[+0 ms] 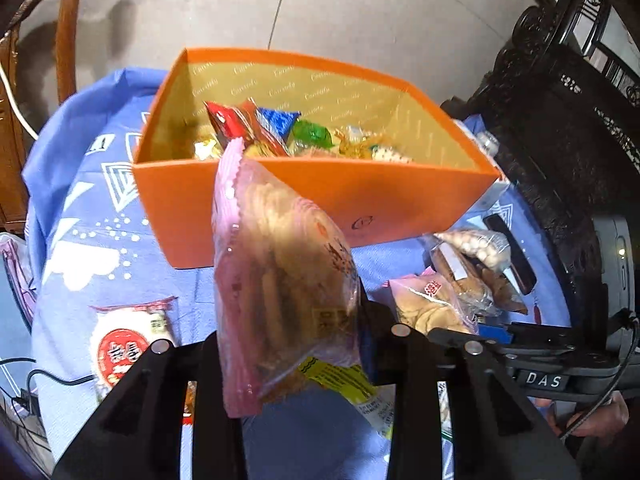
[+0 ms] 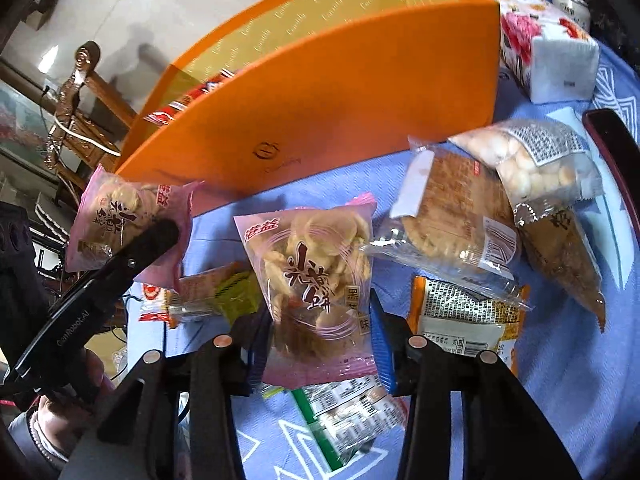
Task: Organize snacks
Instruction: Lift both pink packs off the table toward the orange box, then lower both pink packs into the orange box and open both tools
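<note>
An orange box [image 1: 320,208] with a gold lining stands on the blue cloth and holds several wrapped snacks [image 1: 256,128]. My left gripper [image 1: 288,320] is shut on a pink cracker packet [image 1: 276,280], held upright just in front of the box's near wall; it also shows in the right wrist view [image 2: 116,212]. My right gripper [image 2: 320,312] is closed around a second pink cracker packet [image 2: 316,280], a little above the cloth, in front of the box [image 2: 320,100].
Loose snack packets lie on the cloth: a clear biscuit pack [image 2: 452,216], a bag of small round puffs [image 2: 532,156], an orange pack [image 2: 468,316], a green-edged pack [image 2: 344,412], a red-and-white pack [image 1: 124,348]. A floral tissue pack [image 2: 548,44] sits behind. Wooden chair [image 1: 64,40] at left.
</note>
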`<state>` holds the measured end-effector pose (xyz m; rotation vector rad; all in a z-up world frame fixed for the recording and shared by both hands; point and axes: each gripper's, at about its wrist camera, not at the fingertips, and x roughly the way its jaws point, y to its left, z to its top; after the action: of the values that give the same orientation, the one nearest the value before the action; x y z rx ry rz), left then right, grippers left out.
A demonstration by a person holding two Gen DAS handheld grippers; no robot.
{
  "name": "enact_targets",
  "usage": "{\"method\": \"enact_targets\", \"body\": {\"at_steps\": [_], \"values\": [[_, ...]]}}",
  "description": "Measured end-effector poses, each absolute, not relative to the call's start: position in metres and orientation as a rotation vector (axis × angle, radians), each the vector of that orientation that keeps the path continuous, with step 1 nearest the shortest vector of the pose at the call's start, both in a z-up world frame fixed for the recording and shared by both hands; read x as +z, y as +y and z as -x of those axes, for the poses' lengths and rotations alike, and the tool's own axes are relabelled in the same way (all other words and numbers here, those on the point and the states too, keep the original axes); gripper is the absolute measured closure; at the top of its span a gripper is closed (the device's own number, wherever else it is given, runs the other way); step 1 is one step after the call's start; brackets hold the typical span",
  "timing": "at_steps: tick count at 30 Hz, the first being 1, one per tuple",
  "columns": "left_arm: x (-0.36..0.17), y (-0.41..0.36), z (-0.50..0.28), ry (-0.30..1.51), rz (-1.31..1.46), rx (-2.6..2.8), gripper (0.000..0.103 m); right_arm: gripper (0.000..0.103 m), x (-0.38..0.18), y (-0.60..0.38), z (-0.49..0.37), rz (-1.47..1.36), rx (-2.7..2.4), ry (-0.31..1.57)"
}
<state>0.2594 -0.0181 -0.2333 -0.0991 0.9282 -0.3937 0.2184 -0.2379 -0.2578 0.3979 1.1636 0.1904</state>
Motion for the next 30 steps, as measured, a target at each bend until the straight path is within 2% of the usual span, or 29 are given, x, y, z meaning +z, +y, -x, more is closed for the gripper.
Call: {"method": "enact_targets", "body": {"at_steps": [9,17,30], "values": [[-0.194,-0.003,-0.233,0.847,0.126,-0.367,0.071,0.06,-0.212,-0.242,-0.204,-0.379,0.202,1.043],[-0.136,0.008,-0.218,0.717,0.113,-0.375,0.071,0.06,-0.157,-0.255,-0.187,-0.352,0.2,0.898],[-0.061,-0.016,-0.279,0.544,0.075,-0.422,0.071,0.06,-0.075,-0.268,-0.246,-0.302,0.191,0.676]]}}
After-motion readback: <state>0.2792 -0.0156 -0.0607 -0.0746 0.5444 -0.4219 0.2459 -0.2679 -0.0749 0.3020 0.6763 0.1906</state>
